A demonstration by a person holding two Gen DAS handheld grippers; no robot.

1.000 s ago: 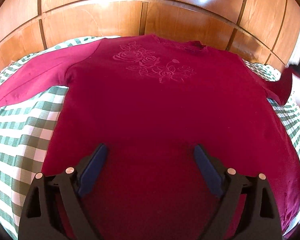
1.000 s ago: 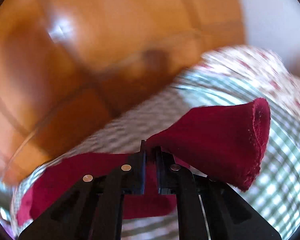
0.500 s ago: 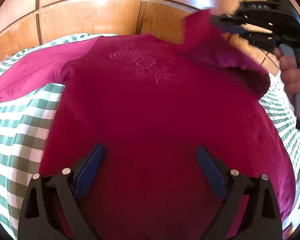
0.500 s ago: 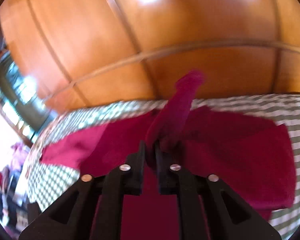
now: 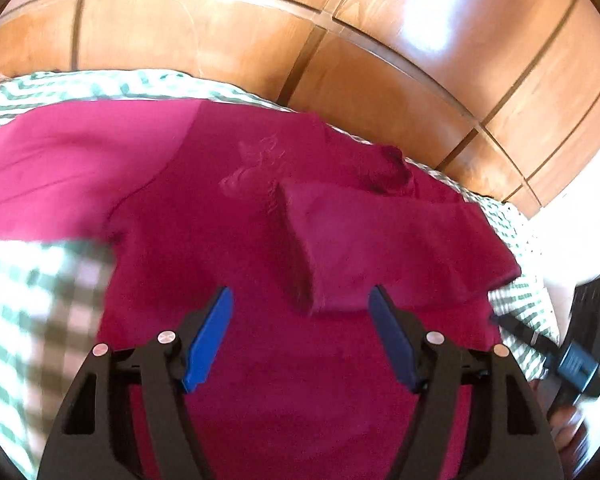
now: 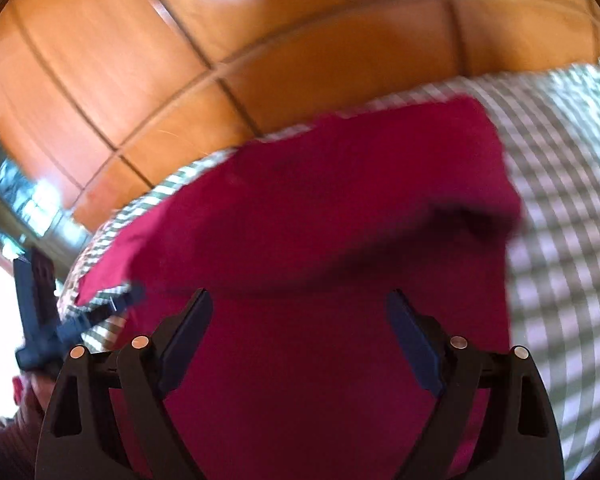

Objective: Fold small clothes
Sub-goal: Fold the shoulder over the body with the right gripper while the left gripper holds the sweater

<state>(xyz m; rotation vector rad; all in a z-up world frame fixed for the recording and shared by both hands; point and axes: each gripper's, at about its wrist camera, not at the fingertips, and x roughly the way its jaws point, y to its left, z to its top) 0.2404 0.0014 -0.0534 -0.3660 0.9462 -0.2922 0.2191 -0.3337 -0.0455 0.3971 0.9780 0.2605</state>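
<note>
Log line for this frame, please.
step: right sleeve folded onto shirt | right gripper: just opened, empty | left gripper: open, closing, empty

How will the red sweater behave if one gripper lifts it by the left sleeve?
The sweater is probably floppy: its folded sleeve lies limp across the chest. Lifted by the left sleeve, it would likely drape and drag the body along. It looks soft and light, so it may slide and wrinkle on the checked cloth.

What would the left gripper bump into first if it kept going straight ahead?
Probably the red shirt, near the folded-over sleeve lying on it. The left gripper points down at the cloth with open jaws; depth is unclear.
</note>
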